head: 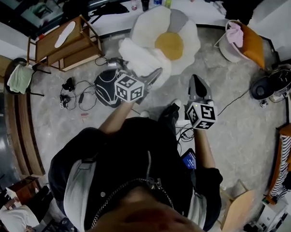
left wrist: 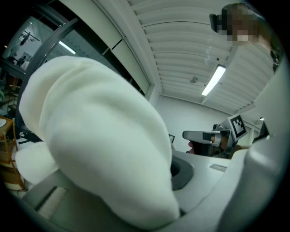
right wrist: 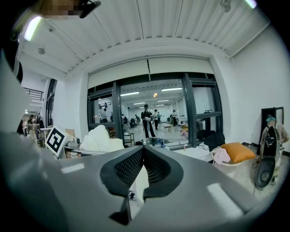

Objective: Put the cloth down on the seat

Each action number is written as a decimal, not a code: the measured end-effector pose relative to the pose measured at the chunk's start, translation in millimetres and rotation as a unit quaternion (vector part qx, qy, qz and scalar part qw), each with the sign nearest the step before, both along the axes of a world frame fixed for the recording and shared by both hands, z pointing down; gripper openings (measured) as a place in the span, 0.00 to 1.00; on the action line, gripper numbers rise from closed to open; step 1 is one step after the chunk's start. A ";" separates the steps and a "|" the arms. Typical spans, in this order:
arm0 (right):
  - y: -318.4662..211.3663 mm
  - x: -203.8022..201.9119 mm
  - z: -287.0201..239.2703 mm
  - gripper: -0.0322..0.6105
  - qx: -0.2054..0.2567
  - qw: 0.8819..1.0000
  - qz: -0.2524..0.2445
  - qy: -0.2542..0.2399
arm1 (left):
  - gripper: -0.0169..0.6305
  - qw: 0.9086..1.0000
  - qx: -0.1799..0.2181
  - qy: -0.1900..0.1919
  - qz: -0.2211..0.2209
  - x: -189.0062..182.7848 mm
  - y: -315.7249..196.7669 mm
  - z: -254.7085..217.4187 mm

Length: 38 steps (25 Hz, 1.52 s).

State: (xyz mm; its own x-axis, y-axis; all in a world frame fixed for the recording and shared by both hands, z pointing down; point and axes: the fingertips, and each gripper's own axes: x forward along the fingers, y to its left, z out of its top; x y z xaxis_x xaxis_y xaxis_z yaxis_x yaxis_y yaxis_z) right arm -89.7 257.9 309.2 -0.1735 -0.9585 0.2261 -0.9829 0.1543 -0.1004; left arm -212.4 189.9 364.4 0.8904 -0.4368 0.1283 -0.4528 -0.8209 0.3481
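We are in the carrying step: the cloth [head: 137, 57] is not yet down. In the head view it sits just above the middle of the frame, a thick white bundle held up at the lower left edge of the seat [head: 187, 35], the round egg-shaped cushion at the top centre with its yellow middle. We cannot tell whether the bundle already brushes the seat's rim or hangs just clear of it.

The left tool [head: 145, 75] is clamped on the cloth. In the left gripper view the white pile fills most of the frame and swallows the jaws, with only grey jaw body showing at the bottom.

The right tool [head: 195, 81] is at centre right of the head view, well clear of the cloth. In its own view its jaws meet at the tips with nothing between them.

Next, we judge, the left tool should carry the bundle up and right over the yellow middle, lower it until the seat bears it, then let go. The right tool could spread any bunched folds.
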 end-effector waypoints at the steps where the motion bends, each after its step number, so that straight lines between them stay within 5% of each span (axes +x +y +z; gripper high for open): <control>1: -1.3 1.9 1.0 0.05 0.000 1.000 0.000 0.000 | 0.25 1.000 0.000 -0.002 0.001 1.7 -1.7 -0.1; 18: -56.7 60.6 4.5 0.05 -0.010 1.000 -0.015 -0.011 | 0.25 1.000 0.004 -0.011 -0.012 56.0 -62.0 -6.4; 38: -151.1 177.3 -7.0 0.05 0.005 0.999 -0.043 -0.029 | 0.25 0.999 0.014 -0.029 -0.042 171.6 -153.2 -18.7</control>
State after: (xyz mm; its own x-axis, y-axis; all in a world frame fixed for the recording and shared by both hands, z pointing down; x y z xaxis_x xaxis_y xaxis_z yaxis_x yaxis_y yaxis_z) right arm 87.6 106.8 302.2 -0.2678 -0.9415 0.2044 -0.9586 0.2391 -0.1546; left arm -40.8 36.7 345.7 0.8422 -0.5133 0.1649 -0.5387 -0.7884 0.2972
